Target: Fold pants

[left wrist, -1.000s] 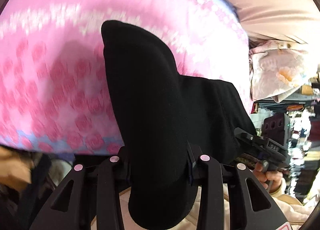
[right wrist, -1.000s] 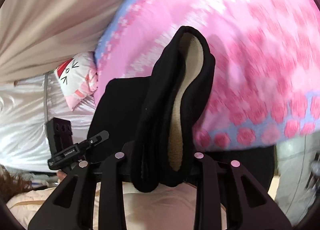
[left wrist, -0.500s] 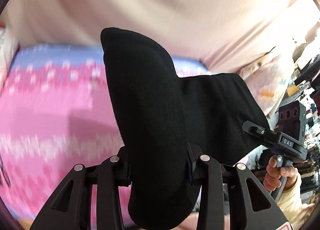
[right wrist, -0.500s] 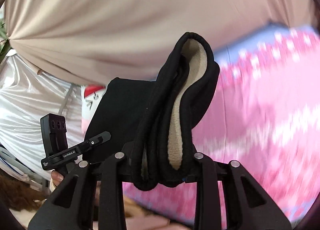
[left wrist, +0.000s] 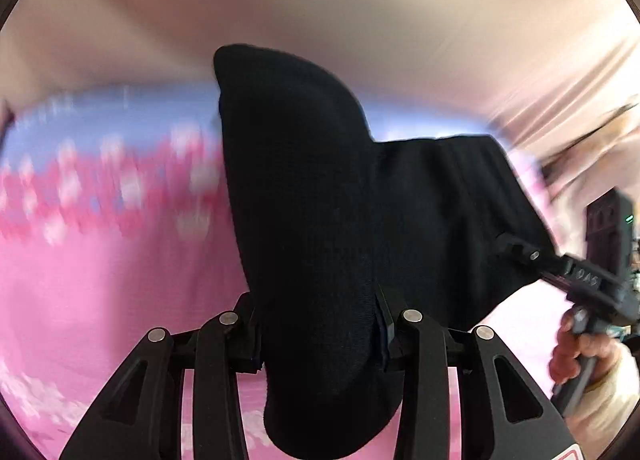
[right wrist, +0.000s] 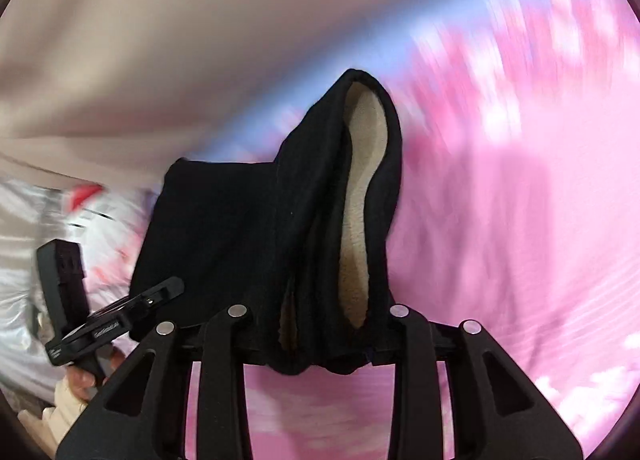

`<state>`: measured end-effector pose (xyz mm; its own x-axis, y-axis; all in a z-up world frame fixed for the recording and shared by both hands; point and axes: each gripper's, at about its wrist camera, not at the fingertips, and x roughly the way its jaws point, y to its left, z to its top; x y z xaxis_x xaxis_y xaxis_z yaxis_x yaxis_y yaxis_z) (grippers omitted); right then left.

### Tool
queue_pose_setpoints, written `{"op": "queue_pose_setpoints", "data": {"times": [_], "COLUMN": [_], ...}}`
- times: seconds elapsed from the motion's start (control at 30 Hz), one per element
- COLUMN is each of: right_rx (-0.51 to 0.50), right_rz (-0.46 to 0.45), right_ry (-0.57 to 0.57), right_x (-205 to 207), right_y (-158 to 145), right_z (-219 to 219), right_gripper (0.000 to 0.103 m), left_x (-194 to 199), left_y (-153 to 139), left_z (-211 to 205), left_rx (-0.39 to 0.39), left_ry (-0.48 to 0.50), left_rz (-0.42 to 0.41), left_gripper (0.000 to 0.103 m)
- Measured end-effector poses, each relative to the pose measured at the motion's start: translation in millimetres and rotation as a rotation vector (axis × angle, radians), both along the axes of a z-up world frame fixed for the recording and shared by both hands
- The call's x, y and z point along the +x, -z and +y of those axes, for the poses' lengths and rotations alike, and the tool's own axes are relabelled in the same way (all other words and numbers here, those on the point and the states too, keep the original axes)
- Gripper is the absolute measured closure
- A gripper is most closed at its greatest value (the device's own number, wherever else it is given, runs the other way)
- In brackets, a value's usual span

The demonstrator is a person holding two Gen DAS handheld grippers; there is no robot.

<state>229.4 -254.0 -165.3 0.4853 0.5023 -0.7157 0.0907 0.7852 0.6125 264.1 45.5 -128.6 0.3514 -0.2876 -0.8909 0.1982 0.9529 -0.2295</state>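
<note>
Black pants with a cream fleece lining [right wrist: 360, 188] hang stretched between my two grippers above a pink bedspread [left wrist: 100, 280]. In the left wrist view a thick bunch of the pants [left wrist: 304, 200] fills my left gripper [left wrist: 318, 324], whose jaws are opening while the pads still press on it. The right wrist view has a folded bunch of the pants [right wrist: 224, 228] between the fingers of my right gripper [right wrist: 320, 336]. Its jaws are opening too, with the cloth still pinched. A hand [left wrist: 576, 356] holds the right gripper's handle, and another hand [right wrist: 84, 380] holds the left one.
The pink flowered bedspread [right wrist: 520, 240] with a blue border spreads below both grippers. A beige curtain [left wrist: 320, 0] hangs behind the bed. A white pillow with red marks [right wrist: 92, 204] and silvery fabric [right wrist: 20, 240] lie at the left of the right wrist view.
Both grippers swept across with the pants still in them. The views swung from the bedspread up to the curtain, and now more of the bedspread shows again below.
</note>
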Motion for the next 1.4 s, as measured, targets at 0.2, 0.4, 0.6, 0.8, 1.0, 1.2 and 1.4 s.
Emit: {"op": "queue_pose_setpoints", "data": {"times": [0.2,0.4,0.6,0.8,1.0,1.2,1.4], "right_rx": [0.119,0.110,0.105,-0.062,-0.314,-0.166,-0.179], "right_rz": [-0.071,-0.075,-0.055,-0.275,-0.207,-0.255,-0.100], "right_ry": [0.036,0.015,0.069,0.060,-0.132,-0.028,0.036], "right_x": [-17,-35,-44,-77,-9,-14,-5], "right_y": [-1,-2,5,-85,-30,-54,-12], "right_z": [-10,-4,-20,-31,32,9,-9], "right_gripper": [0.071,0.068,0.054,0.071,0.076,0.093,0.102], "left_x": [-3,-18,-15,-50,-53,-29,-31], "left_y": [42,30,54,-33,-50,41,22], "left_z": [24,37,65,121,49,43,35], "left_rx": [-0.063,-0.072,-0.183,-0.149,0.082,0.146,0.243], "left_ry": [-0.069,-0.020,-0.111,-0.222,-0.124,-0.212,-0.189], "left_rz": [0.002,0.030,0.052,-0.173,-0.247,-0.061,-0.070], "left_gripper": [0.063,0.063,0.047,0.049,0.046,0.030,0.032]}}
